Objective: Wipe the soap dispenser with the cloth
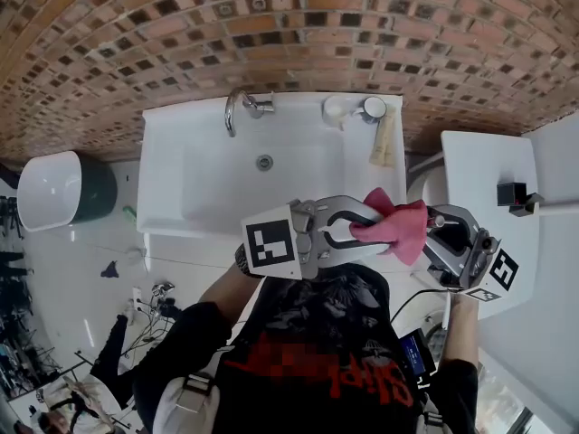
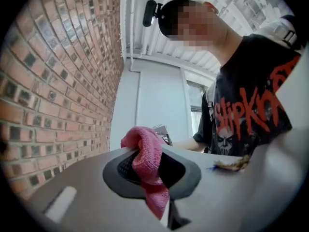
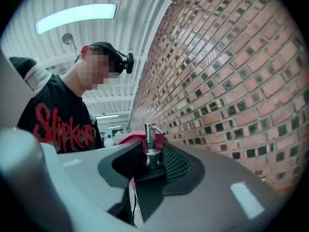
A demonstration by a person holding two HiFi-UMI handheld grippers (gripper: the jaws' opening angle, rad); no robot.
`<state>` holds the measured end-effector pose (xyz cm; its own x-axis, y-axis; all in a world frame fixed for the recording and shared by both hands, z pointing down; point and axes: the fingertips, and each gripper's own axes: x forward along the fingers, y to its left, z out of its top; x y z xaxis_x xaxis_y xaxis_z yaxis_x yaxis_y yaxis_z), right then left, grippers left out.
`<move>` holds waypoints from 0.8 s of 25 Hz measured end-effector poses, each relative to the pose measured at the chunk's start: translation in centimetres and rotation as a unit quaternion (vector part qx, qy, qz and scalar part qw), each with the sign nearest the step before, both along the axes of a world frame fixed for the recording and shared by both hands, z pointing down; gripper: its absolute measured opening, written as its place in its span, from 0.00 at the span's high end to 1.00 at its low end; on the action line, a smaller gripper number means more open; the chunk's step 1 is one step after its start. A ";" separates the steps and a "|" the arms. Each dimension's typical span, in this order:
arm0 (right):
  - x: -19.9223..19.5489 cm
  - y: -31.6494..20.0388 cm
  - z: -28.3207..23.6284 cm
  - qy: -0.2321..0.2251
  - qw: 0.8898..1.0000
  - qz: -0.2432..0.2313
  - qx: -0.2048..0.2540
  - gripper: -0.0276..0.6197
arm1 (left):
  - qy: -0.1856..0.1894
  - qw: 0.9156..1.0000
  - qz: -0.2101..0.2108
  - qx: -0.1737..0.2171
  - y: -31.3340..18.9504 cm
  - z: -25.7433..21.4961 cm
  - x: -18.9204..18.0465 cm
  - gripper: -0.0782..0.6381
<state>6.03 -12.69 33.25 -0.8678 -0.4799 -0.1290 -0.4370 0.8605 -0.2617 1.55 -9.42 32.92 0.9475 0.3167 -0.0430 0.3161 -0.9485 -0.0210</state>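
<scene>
My left gripper (image 1: 355,228) is shut on a pink cloth (image 1: 394,226), which bunches out past its fingertips to the right. In the left gripper view the cloth (image 2: 145,161) is folded between the jaws of the left gripper (image 2: 152,173) and hangs down. My right gripper (image 1: 441,231) faces it from the right, touching the cloth. In the right gripper view, a soap dispenser with a chrome pump (image 3: 150,146) stands upright between the pads of the right gripper (image 3: 152,167), its dark body gripped. The pink cloth (image 3: 131,138) lies just behind it. The cloth hides most of the dispenser in the head view.
A white sink (image 1: 181,188) with a chrome faucet (image 1: 237,108) lies ahead against the brick wall. A beige rag (image 1: 385,139) hangs at its right rim. A white counter (image 1: 479,165) with a black object (image 1: 514,193) is at right, and a white bowl-shaped fixture (image 1: 47,188) at left.
</scene>
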 end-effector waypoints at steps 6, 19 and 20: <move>1.1 0.8 -2.9 -0.056 0.998 -0.001 0.009 0.75 | -0.016 0.999 -0.034 -0.021 -0.7 1.1 0.0 0.82; 1.4 2.5 -9.8 -0.068 0.995 -0.005 0.070 0.75 | -0.130 0.984 -0.065 -0.106 -2.3 11.7 -0.6 0.83; 1.4 2.4 -10.2 -0.076 0.995 -0.005 0.070 0.75 | -0.136 0.983 -0.057 -0.114 -1.7 12.5 -0.2 0.83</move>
